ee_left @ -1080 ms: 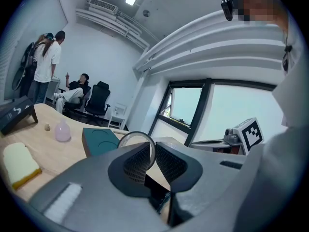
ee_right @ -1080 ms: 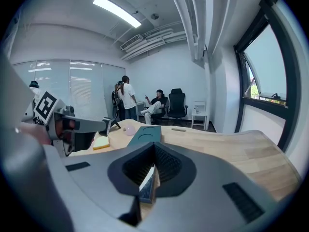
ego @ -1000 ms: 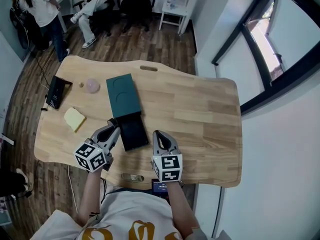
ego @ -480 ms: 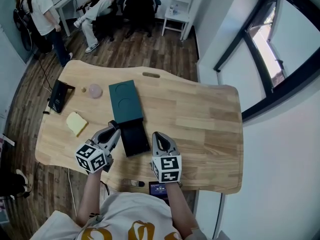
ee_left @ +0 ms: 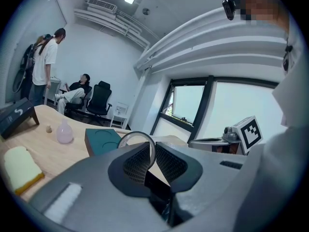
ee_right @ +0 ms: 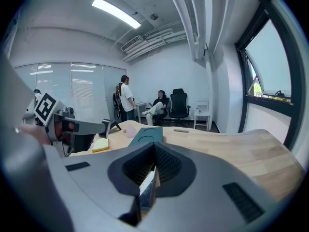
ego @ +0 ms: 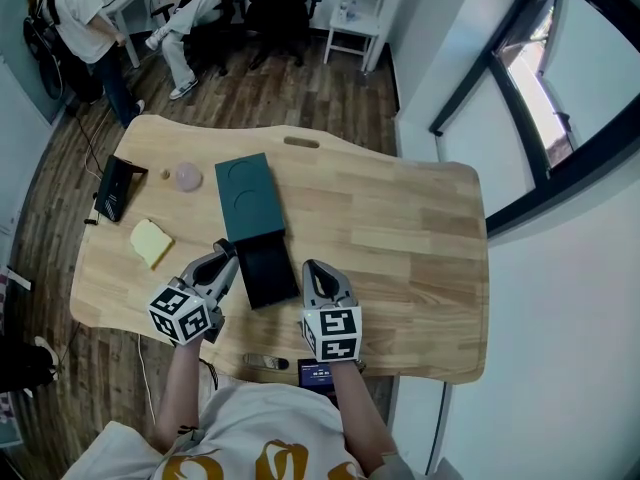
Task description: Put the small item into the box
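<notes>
left tool (ee_left: 152, 147): pressed onto a thin ring (ee_left: 137, 132), pinching its lower arc; most of the loop stands free above the pads.
right tool (ee_right: 154, 145): jaws pressed together, nothing between them; sits just right of the black tray (ego: 268, 278).
ring location: in the left tool, low over the near left part of the bench (ego: 400, 228), just beside the tray's left edge. Too small to see in the head view.
box (ego: 248, 196): teal body mid-bench, with the tray butting its near end. Looks like a drawer pulled out toward the person.
risk, grip: contact patch is small and the ring is thin, so it could pivot or pop out mid-move.
risk, release: the tool is beside the tray, not over it. Letting go here drops the ring on the bench, and it could roll to the near edge.
risk, bounce: the tray looks shallow, so a high drop could hop out.
risk, contact: either tool could nudge the tray.
around: yellow sponge (ego: 150, 241), pink bottle (ego: 187, 176) and black stand (ego: 115, 188) sit far left, well apart from the tray.
obstruction: nothing between ring and tray.
</notes>
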{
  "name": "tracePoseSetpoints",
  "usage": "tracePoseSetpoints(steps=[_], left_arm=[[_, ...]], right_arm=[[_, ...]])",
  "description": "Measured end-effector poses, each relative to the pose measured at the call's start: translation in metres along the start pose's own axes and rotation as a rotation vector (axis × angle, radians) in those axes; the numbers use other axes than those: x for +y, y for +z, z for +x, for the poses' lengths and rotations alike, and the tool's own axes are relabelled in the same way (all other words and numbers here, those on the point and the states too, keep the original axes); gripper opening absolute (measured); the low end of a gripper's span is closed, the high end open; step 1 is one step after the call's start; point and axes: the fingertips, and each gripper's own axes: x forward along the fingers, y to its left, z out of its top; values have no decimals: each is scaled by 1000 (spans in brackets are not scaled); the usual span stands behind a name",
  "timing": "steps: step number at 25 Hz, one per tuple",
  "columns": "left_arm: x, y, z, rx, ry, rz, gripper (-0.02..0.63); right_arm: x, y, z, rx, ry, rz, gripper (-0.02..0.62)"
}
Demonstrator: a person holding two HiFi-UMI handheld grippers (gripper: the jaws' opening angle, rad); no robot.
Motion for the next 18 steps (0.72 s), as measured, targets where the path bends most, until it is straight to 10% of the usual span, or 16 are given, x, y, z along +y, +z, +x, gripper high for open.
tracePoseSetpoints(steps=[18], left_arm=[[4, -38, 21, 110, -15, -51, 40]], right_arm=[[-11, -27, 12, 57, 25, 29, 4]])
